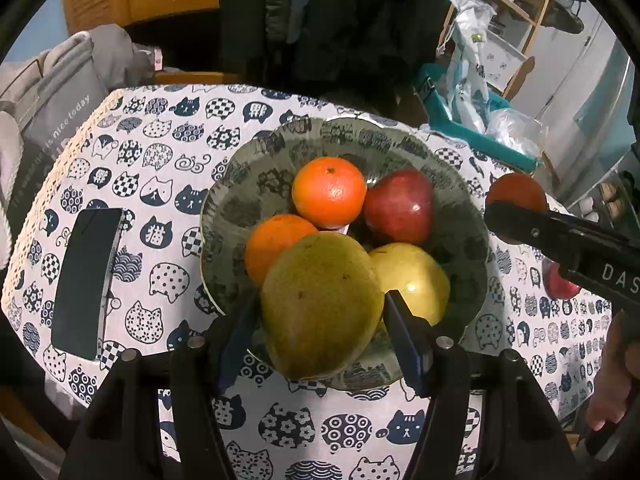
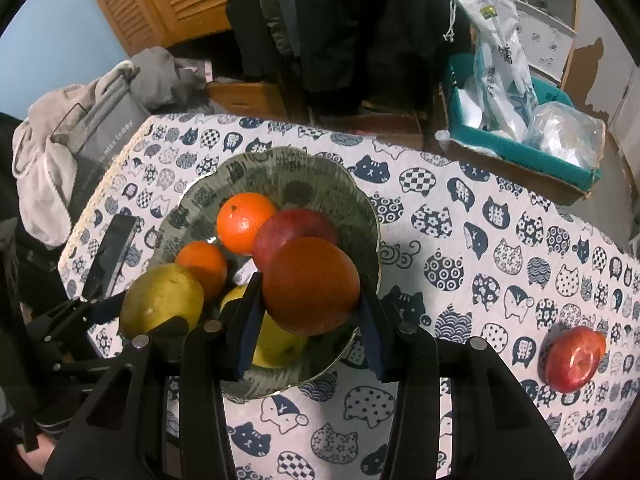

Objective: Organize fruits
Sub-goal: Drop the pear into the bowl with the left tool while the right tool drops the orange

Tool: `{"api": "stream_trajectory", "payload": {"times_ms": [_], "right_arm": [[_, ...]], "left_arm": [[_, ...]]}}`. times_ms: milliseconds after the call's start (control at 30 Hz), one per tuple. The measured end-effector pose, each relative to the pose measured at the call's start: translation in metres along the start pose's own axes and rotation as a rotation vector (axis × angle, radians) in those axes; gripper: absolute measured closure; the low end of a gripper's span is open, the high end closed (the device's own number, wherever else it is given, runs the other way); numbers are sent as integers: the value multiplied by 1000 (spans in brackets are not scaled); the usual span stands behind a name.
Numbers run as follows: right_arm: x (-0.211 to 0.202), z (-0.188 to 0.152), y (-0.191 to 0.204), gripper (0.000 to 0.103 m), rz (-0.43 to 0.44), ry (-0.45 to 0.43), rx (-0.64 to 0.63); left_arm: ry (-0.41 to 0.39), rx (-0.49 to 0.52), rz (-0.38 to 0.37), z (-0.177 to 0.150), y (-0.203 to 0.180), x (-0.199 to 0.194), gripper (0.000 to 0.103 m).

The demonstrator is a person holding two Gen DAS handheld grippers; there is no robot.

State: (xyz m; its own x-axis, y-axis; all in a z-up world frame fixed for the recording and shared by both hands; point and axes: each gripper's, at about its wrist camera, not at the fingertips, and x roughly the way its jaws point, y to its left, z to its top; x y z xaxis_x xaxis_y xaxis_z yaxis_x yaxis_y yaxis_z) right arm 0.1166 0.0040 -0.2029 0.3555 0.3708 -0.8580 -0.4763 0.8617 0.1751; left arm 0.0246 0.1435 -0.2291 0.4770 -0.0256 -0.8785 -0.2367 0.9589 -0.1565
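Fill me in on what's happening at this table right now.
A person is gathering fruit into the patterned bowl with handheld tongs. The left tongs grip a green mango at the bowl's near edge. The right tongs hold an orange above the bowl. Two oranges, a red apple and a yellow fruit already sit inside. Another red apple is still out on the tablecloth.

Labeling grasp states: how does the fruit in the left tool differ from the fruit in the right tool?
The left tool holds a yellow-green pear; the right tool holds a dark orange.
The pear is bigger and elongated; the dark orange is round.
The pear sits low at the bowl's near rim; the dark orange is at the bowl's right rim.
Shared: each is clamped between its tool's two fingers.
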Motion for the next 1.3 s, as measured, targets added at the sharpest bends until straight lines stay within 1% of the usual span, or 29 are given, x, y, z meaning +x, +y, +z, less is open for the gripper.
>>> {"api": "stream_trajectory", "payload": {"times_ms": [133,233,300,333,500,567,767,967,1033,1067,1100,1167,1300], "right_arm": [[5,0,1,60,1,9,3],[7,0,2,60,7,15,3],[9,0,2,60,9,18,1],[10,0,3,60,10,20,1],[15,-1,1,60,12,32,6],[18,-1,1,60,14,41,5],[30,-4,1,60,15,73,1],[37,-3,0,58,47,95,14],[35,-2,0,52,52,89,13],[34,-1,0,47,55,82,12],[32,0,0,44,52,74,11],[27,3,-1,44,64,58,16],[17,7,-4,44,62,31,23]], "left_arm": [[24,-10,-6,-2,3,7,37],[37,4,-7,-4,0,11,37],[67,9,-6,-5,-1,16,37],[70,9,-7,-5,-1,17,37],[25,6,-23,-1,-1,7,36],[9,-6,-20,1,1,3,28],[-21,-79,-16,9,16,-4,28],[-51,-124,-4,14,29,-13,28],[-61,-136,-1,15,32,-16,28],[-66,-144,-8,16,33,-18,28],[-68,-148,-12,16,34,-20,28],[-77,-151,-19,17,34,-24,28],[-93,-143,-24,19,30,-31,28]]}}
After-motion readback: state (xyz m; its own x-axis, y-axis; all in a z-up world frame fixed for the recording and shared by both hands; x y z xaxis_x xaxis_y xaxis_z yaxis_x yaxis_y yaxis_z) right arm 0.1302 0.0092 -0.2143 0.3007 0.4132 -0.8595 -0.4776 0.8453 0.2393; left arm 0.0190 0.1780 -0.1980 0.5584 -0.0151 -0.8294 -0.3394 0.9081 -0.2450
